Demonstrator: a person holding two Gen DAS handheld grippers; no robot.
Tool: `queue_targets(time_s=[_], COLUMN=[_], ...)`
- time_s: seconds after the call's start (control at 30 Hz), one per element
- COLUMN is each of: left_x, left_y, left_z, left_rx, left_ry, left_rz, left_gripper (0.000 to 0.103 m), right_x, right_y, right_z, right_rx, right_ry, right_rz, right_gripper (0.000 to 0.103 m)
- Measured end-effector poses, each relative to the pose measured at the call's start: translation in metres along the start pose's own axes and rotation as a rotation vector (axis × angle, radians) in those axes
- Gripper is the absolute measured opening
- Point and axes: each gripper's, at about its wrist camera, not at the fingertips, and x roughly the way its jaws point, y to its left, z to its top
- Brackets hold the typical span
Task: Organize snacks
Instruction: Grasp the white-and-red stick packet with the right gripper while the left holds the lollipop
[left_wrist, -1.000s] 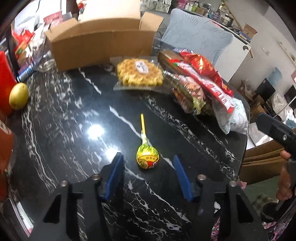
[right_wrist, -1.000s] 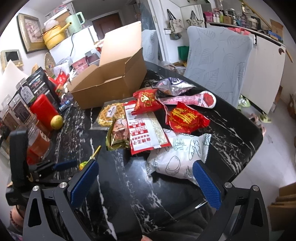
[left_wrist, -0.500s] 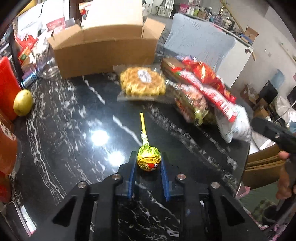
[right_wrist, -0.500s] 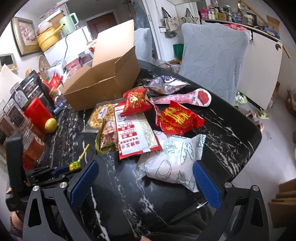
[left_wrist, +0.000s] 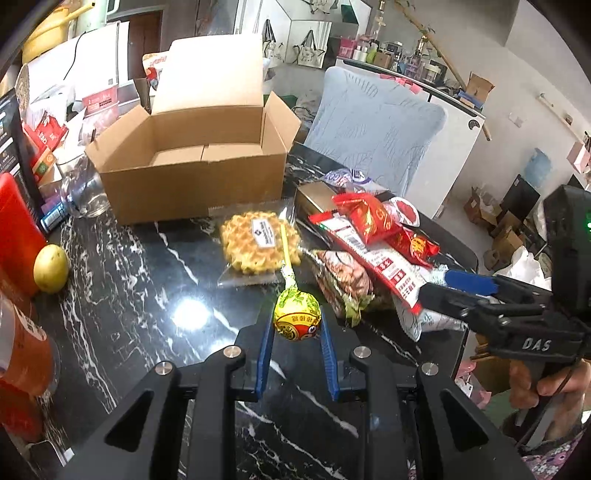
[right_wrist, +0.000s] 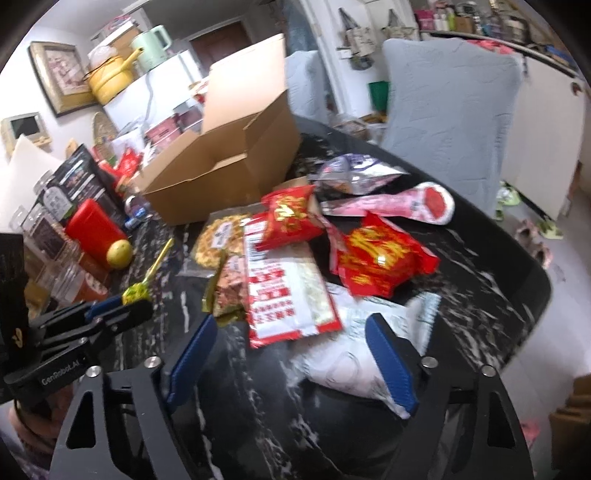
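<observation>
Left gripper is clamped on the lollipop, holding it above the black table, its stick pointing toward the open box. Right gripper has its fingers wide apart over the snack pile, near a white bag

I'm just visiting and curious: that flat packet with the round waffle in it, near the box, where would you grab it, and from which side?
Take the waffle packet by its clear sealed edge nearest the camera, coming in low from the open tabletop side. That thin flat margin fits between a tool's fingers, while the cardboard box blocks the far side and the red snack packets crowd the right.
</observation>
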Motion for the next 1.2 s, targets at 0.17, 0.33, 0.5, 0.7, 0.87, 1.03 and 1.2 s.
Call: queue_targets(time_s=[0.17,0.33,0.5,0.7,0.87,1.03,1.2], left_x=[0.000,0.004,0.009,0.013,0.012,0.006,0.000], left_y=[0.002,0.005,0.008,0.010,0.011,0.011,0.010], left_z=[0.006,0.011,0.015,0.015,0.014,0.011,0.006], left_rx=[-0.002,-0.008,-0.005,-0.008,-0.008,-0.004,0.002], left_ry=[-0.007,-0.004,0.006,0.017,0.016,0.004,-0.009], left_rz=[0.015,0.029,0.040,0.041,0.038,0.032,0.025], left_gripper=[0.024,0.024,0.024,0.024,0.024,0.024,0.024], right_x=[0.017,0.037,0.054,0.060,0.055,0.049,0.036], right_y=[0.006,0.006,0.006,-0.001,0.003,0.008,0.008], right_z=[0.013,0.023,0.028,0.031,0.029,0.023,0.014], right_rx=[-0.053,-0.077,-0.100,-0.051,-0.066,-0.064,-0.026], right_ry=[0.017,0.041,0.079,0.095,0.084,0.077,0.063], right_rz=[0.029,0.040,0.018,0.056,0.041,0.039,0.067], right_gripper=[0.080,0.080,0.080,0.057,0.051,0.048,0.048])
